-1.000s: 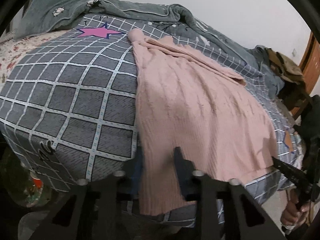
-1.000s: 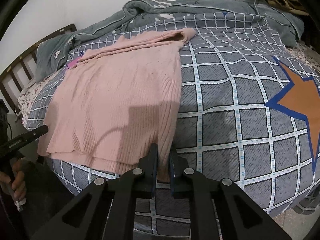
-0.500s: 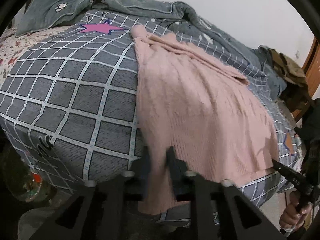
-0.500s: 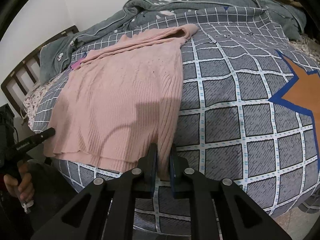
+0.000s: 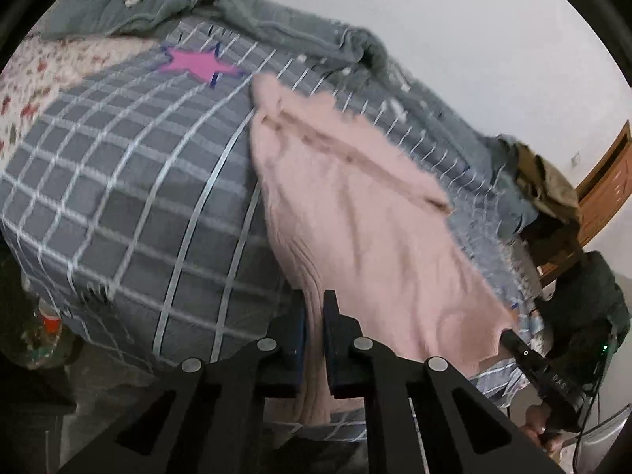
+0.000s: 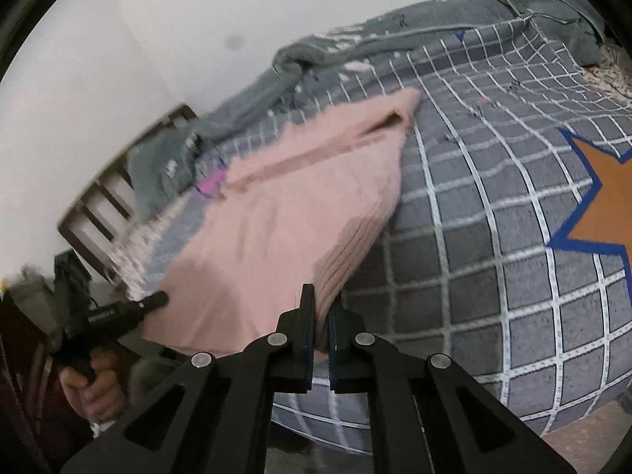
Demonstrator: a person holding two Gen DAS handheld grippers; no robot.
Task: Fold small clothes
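Sweater (image 5: 367, 237) on the checked quilt (image 5: 130, 197) (rumpled blanket (image 5: 308, 35) behind, by the wall).

Bare checked bedspread (image 5: 130, 213) lies open on the outer side of the pink sweater (image 5: 367, 217) in both wrist views. A rumpled grey quilt (image 6: 355, 45) lines the wall side, with a wooden headboard (image 6: 102, 205) at one end.

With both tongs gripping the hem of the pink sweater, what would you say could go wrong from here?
1. Each of the tongs, left and right, pinches only a narrow bit of the sweater hem, so the knit may slip out.
2. The sleeves lie loosely folded at the far end and could flop open when lifted.
3. The hem hangs over the bed edge, so a dropped corner might slide floorward.
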